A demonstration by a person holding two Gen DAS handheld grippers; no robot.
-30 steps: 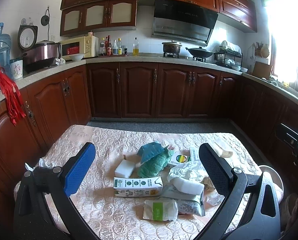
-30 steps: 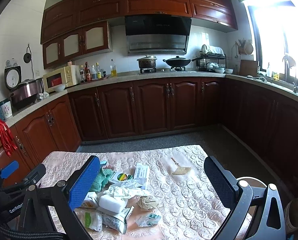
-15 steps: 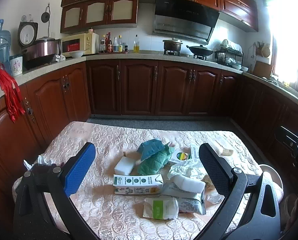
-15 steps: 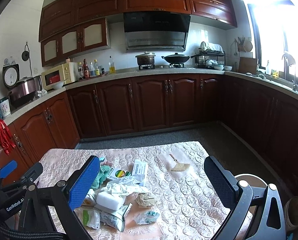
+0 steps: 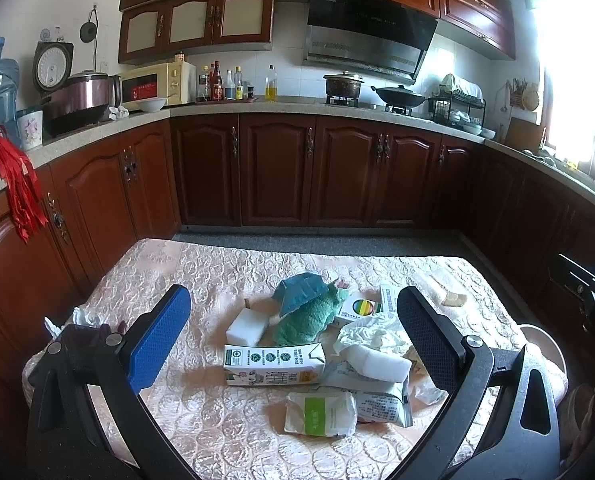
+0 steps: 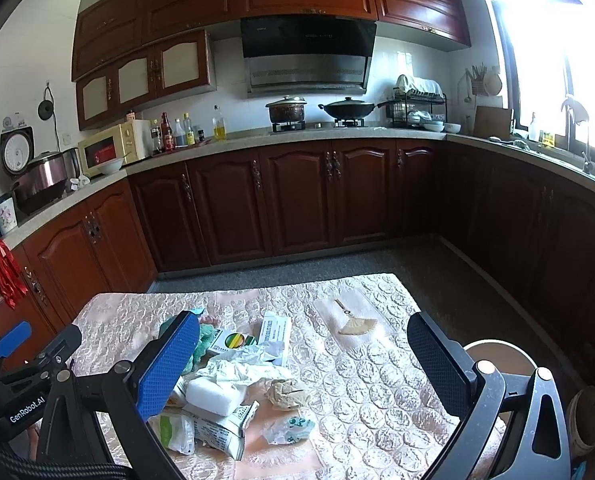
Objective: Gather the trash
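Trash: a loose heap near the middle of the table [image 5: 217, 428], toward its near edge, on the quilted pink cover.
Left gripper [image 5: 293, 332]: held above the near edge, level, jaws wide apart and empty, the heap framed between them.
Right gripper [image 6: 303, 360]: just right of the left one, same height, jaws spread wide, nothing between them.
Green-striped pouch [image 5: 320, 408]: nearest piece, lying flat.
Milk carton [image 5: 273, 363]: on its side just behind the pouch, long axis parallel to the near edge, gabled top pointing right.
White foam blocks: one [image 5: 247, 321] left of the heap, one [image 5: 377, 362] on a printed bag to the right.
Crumpled tissue [image 5: 367, 334]: over the right block.
Green cloth [image 5: 309, 316]: behind the carton, a blue mask [image 5: 301, 290] on it.
Small fan [image 6: 355, 325]: alone, toward the far right corner.
White bin [image 6: 497, 354]: beside the right edge; contents hidden.
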